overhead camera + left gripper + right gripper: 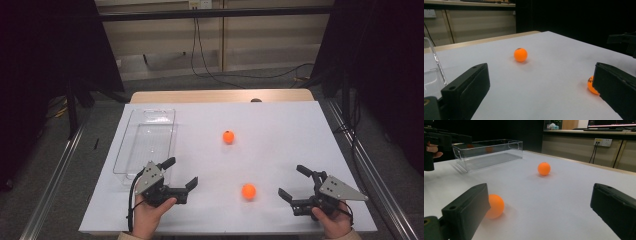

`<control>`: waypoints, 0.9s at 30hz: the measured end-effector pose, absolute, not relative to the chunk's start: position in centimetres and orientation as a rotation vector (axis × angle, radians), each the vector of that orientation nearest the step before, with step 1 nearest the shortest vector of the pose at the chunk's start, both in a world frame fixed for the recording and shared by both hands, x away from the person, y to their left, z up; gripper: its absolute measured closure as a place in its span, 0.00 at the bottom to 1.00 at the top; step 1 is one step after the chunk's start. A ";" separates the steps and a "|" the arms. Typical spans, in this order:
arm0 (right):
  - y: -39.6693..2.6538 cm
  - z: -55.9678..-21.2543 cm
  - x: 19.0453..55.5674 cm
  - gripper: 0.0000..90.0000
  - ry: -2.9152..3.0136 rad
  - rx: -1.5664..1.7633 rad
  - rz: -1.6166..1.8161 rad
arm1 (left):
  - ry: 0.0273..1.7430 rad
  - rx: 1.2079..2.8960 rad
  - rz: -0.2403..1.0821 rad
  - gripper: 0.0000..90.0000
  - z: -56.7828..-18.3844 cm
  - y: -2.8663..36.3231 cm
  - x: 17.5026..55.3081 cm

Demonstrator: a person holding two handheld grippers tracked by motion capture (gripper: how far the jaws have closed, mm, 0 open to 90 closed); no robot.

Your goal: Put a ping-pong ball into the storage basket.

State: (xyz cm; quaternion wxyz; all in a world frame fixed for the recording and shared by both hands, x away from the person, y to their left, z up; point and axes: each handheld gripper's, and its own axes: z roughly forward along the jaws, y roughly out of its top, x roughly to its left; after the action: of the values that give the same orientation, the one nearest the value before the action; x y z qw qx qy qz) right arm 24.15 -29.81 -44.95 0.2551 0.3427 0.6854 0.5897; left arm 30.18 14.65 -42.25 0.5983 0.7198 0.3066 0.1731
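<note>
Two orange balls lie on the white table. The far ball (228, 136) (520, 54) (544, 168) rests near the middle. The near ball (248, 191) (495, 206) sits closer to the front, between my two grippers; in the left gripper view this near ball (591, 85) is half hidden behind the right-hand jaw. My left gripper (181, 172) (541, 82) is open and empty at the front left, beside the clear bin. At the front right my right gripper (292, 182) (537, 202) is open, its jaws wide apart, with the near ball just beyond one jaw.
A clear plastic bin (145, 142) (431, 65) (487, 152) stands empty along the table's left side. The wooden table edge (220, 96) runs along the back. Dark curtains and metal rails flank the table. Cables hang at the far wall.
</note>
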 end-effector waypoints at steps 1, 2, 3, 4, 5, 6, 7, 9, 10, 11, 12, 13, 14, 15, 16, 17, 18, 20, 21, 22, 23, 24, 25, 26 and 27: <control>-29.8 -44.9 24.1 0.02 1.861 0.931 1.601 | 0.714 1.669 0.400 0.01 -42.3 14.5 30.2; -29.8 -44.9 24.2 0.02 1.861 0.931 1.602 | 0.710 1.672 0.400 0.01 -42.2 14.5 30.2; -29.8 -45.0 24.2 0.02 1.862 0.930 1.602 | 0.708 1.672 0.396 0.01 -42.3 14.3 30.2; -29.8 -44.9 24.1 0.02 1.863 0.931 1.603 | 0.707 1.673 0.393 0.01 -42.3 14.2 30.2; -29.8 -44.9 24.1 0.02 1.863 0.931 1.603 | 0.707 1.673 0.393 0.01 -42.3 14.2 30.2; -29.8 -44.9 24.2 0.02 1.862 0.930 1.602 | 0.708 1.674 0.387 0.01 -42.3 14.1 30.2; -29.8 -44.9 24.2 0.02 1.862 0.930 1.602 | 0.705 1.678 0.387 0.01 -42.3 14.0 30.2; -29.8 -44.9 24.2 0.02 1.861 0.926 1.602 | 0.705 1.682 0.379 0.01 -42.4 13.8 30.2; -29.8 -44.9 24.2 0.02 1.860 0.927 1.602 | 0.703 1.682 0.373 0.01 -42.4 13.7 30.3; -29.8 -44.9 24.2 0.02 1.859 0.928 1.602 | 0.705 1.680 0.366 0.01 -42.4 13.7 30.3; -29.8 -44.9 24.1 0.02 1.859 0.931 1.601 | 0.707 1.673 0.349 0.01 -42.4 13.5 30.2; -29.8 -44.9 24.2 0.02 1.859 0.930 1.603 | 0.706 1.676 0.347 0.01 -42.4 13.4 30.2; -29.8 -44.9 24.2 0.02 1.858 0.931 1.601 | 0.707 1.678 0.346 0.01 -42.4 13.3 30.2; -29.8 -44.9 24.2 0.02 1.858 0.931 1.601 | 0.698 1.683 0.349 0.01 -42.4 13.3 30.3; -29.9 -44.9 24.2 0.02 1.857 0.930 1.601 | 0.699 1.686 0.344 0.01 -42.4 13.2 30.3; -29.9 -44.9 24.2 0.02 1.856 0.929 1.603 | 0.691 1.696 0.349 0.01 -42.5 13.1 30.3; -29.9 -44.9 24.2 0.01 1.856 0.930 1.603 | 0.695 1.698 0.345 0.01 -42.5 13.0 30.3; -29.9 -44.9 24.2 0.01 1.853 0.934 1.602 | 0.690 1.699 0.345 0.01 -42.5 12.8 30.3; -29.9 -44.9 24.2 0.01 1.851 0.935 1.603 | 0.690 1.700 0.343 0.01 -42.5 12.8 30.3; -29.9 -44.9 24.2 0.01 1.848 0.937 1.602 | 0.687 1.704 0.345 0.01 -42.5 12.7 30.3; -29.9 -44.9 24.2 0.01 1.848 0.937 1.602 | 0.685 1.707 0.348 0.01 -42.5 12.7 30.4; -29.9 -44.9 24.2 0.01 1.846 0.939 1.602 | 0.688 1.705 0.345 0.01 -42.5 12.5 30.4; -30.0 -44.9 24.2 0.00 1.841 0.942 1.599 | 0.683 1.713 0.346 0.02 -42.5 12.5 30.4; -30.0 -44.9 24.2 0.00 1.843 0.941 1.598 | 0.685 1.714 0.345 0.01 -42.6 12.4 30.4; -30.0 -44.9 24.2 0.00 1.842 0.941 1.597 | 0.684 1.714 0.343 0.01 -42.6 12.4 30.4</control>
State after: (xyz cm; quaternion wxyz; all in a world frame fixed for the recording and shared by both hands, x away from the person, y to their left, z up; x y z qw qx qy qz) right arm 24.18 -30.00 -44.92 0.2611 0.3476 0.6805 0.5899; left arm 30.45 12.35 -42.61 0.5909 0.7367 0.2939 0.1473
